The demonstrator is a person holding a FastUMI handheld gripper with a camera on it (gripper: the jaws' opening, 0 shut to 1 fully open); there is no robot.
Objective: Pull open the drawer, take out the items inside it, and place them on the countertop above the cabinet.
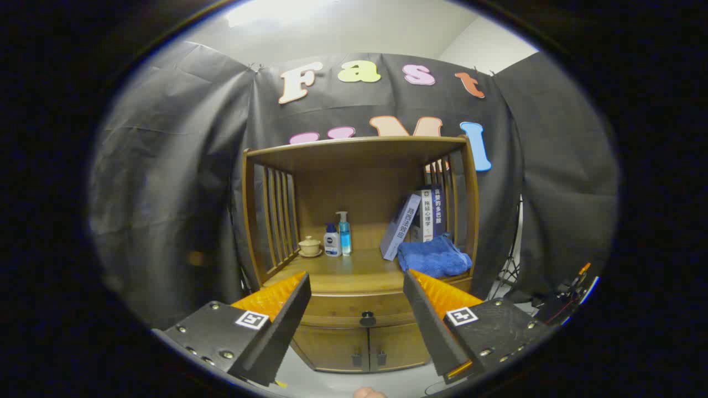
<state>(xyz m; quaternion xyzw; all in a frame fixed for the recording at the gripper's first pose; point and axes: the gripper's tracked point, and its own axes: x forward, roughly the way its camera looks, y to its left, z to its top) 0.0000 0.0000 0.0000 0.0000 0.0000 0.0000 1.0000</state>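
Observation:
A wooden cabinet [359, 166] stands ahead against the booth wall. Its drawer [354, 310] sits closed under the countertop [343, 273], with a dark round knob [367, 319] at its middle. My gripper [357, 301] is open, its two orange-and-black fingers [276, 309] spread wide with nothing between them. The knob lies between the fingers and some way beyond them. What the drawer holds is hidden.
On the countertop stand a small lidded cup [310, 246], a white bottle [332, 241], a blue pump bottle [344, 233], leaning books [420, 218] and a folded blue towel [433, 258]. Two small doors [365, 347] sit under the drawer. Slatted sides flank the shelf.

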